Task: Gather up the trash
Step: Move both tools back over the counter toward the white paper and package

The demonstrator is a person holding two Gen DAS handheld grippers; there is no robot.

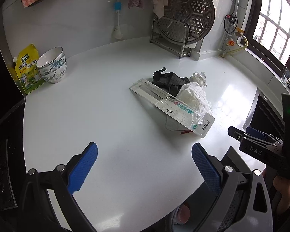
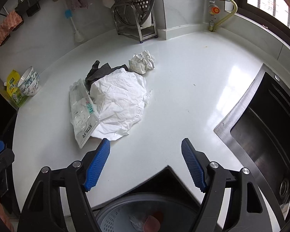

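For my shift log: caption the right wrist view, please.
Open right tongs hover over white counter near crumpled white paper and clear plastic packaging.

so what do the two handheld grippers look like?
Both alike: left gripper and right gripper have black linkage frames with silver pivot bolts and blue ribbed pads. From the left view, the right gripper's body shows "DAS" lettering and a green LED.

Trash heaped mid-counter — clear plastic package (image 2: 83, 114), crumpled white paper (image 2: 119, 100), dark rag (image 2: 100, 70), paper ball (image 2: 143, 61)
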